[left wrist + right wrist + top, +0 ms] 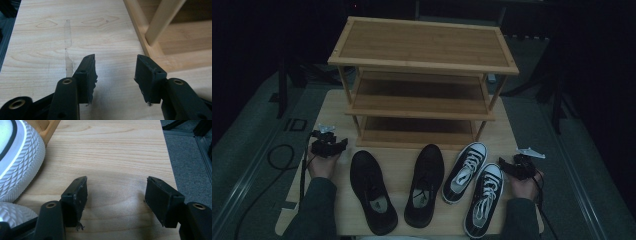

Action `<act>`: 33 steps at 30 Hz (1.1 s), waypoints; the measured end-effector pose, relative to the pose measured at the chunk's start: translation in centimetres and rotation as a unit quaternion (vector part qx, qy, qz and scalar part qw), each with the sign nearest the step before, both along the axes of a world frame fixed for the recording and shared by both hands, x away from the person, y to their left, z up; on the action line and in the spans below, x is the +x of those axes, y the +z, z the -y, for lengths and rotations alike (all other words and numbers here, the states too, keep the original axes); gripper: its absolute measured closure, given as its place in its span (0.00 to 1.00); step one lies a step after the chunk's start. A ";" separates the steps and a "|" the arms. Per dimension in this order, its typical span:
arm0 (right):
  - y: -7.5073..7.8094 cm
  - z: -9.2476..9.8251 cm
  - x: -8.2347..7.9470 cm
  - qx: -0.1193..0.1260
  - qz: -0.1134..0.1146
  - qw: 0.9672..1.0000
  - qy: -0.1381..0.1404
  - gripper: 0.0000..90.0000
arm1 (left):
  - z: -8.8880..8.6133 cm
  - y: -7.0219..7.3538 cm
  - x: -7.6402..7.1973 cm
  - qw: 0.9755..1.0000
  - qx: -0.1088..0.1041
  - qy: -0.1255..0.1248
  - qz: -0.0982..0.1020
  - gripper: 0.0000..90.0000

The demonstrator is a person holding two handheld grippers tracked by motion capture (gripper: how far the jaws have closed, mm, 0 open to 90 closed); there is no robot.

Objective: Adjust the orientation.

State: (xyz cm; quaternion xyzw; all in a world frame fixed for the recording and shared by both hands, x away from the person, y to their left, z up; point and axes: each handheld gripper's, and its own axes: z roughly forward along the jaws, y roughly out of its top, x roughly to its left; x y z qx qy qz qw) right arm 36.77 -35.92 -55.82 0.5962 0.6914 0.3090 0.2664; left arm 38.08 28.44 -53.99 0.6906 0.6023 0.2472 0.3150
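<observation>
Shoes wait in a row before the three-tier bamboo shoe rack (422, 60), flanked by the left gripper (328, 145) and right gripper (518, 166), jaws spread, seemingly poised to begin shelving

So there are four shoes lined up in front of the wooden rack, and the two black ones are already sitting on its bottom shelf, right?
Not quite. The two black shoes lie on the table in front of the wooden rack, beside the two black-and-white sneakers, as the high view shows. The bottom shelf holds no shoe.
</observation>
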 end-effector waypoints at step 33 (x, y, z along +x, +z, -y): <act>0.0 0.0 0.0 0.001 0.000 1.000 0.000 0.38 | -0.3 2.3 -5.0 0.999 -0.021 -0.031 0.003 0.59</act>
